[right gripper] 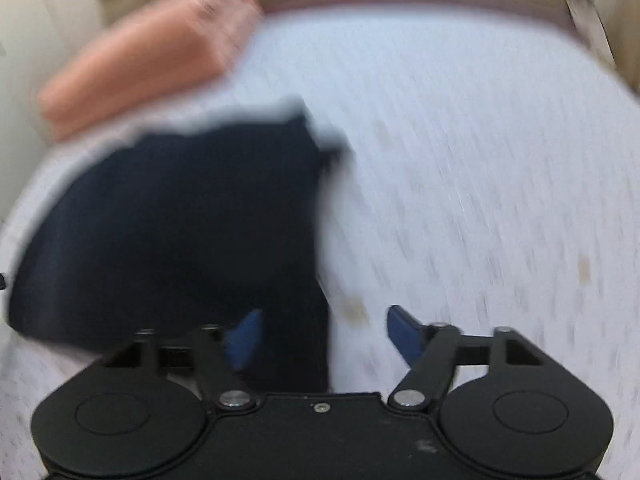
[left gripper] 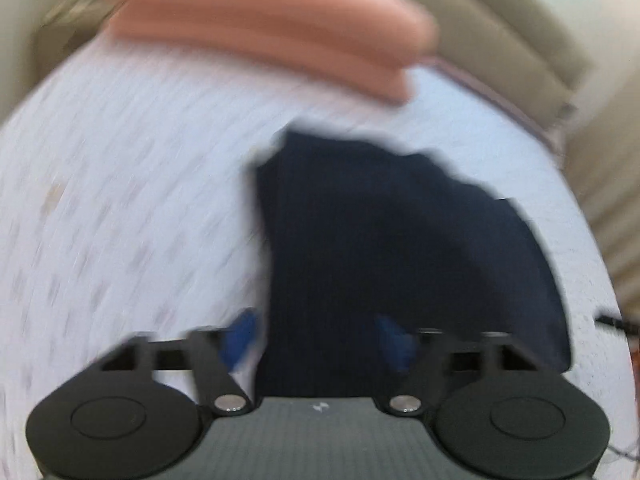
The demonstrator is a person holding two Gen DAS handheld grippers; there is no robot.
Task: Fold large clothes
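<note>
Both my left gripper point(left gripper: 316, 340) and right gripper point(right gripper: 324, 336) hover spread wide and empty over the folded dark navy garment point(left gripper: 400, 248) on the white patterned bed point(left gripper: 120, 200), so another fold means regrasping its edges.

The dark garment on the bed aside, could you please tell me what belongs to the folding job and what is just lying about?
Job:
- dark navy garment
- left hand-held gripper, open
- right hand-held gripper, open

Lying about:
- folded pink blanket
- white bedsheet
- beige headboard
</note>
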